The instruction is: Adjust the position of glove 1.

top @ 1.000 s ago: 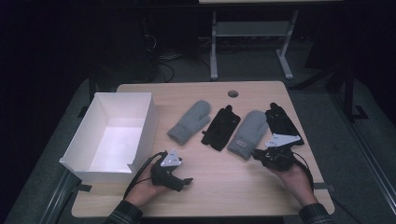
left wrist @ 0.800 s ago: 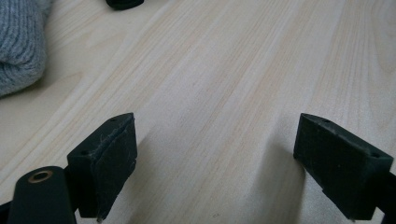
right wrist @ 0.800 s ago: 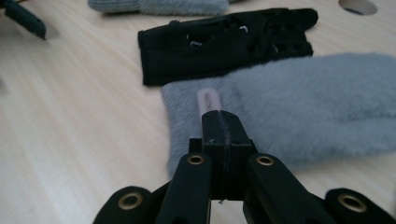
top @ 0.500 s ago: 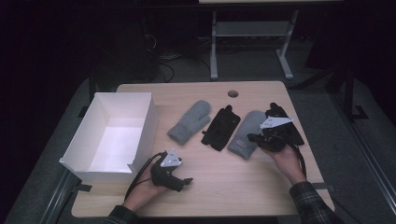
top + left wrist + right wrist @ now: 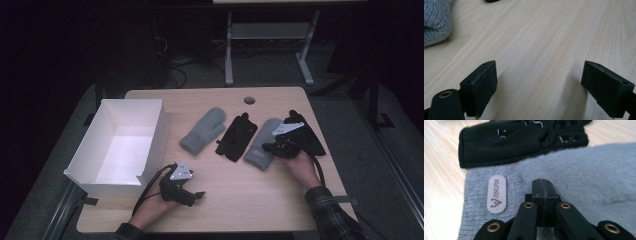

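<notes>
Lying under the closed right gripper (image 5: 543, 185): grey mitten (image 5: 584, 170).

Two grey mittens (image 5: 204, 131), two black gloves (image 5: 236, 136), one box (image 5: 153, 140)

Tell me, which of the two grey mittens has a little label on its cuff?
The right grey mitten, under the right gripper, with a pale tag. The left grey mitten shows none.

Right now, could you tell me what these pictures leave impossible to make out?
- High view: much of the right black glove is hidden by the right hand-held gripper.
- Right gripper view: whether the shut jaws touch the grey mitten; the jaws hide the contact.
- High view: the mitten's label is too small to read.
</notes>
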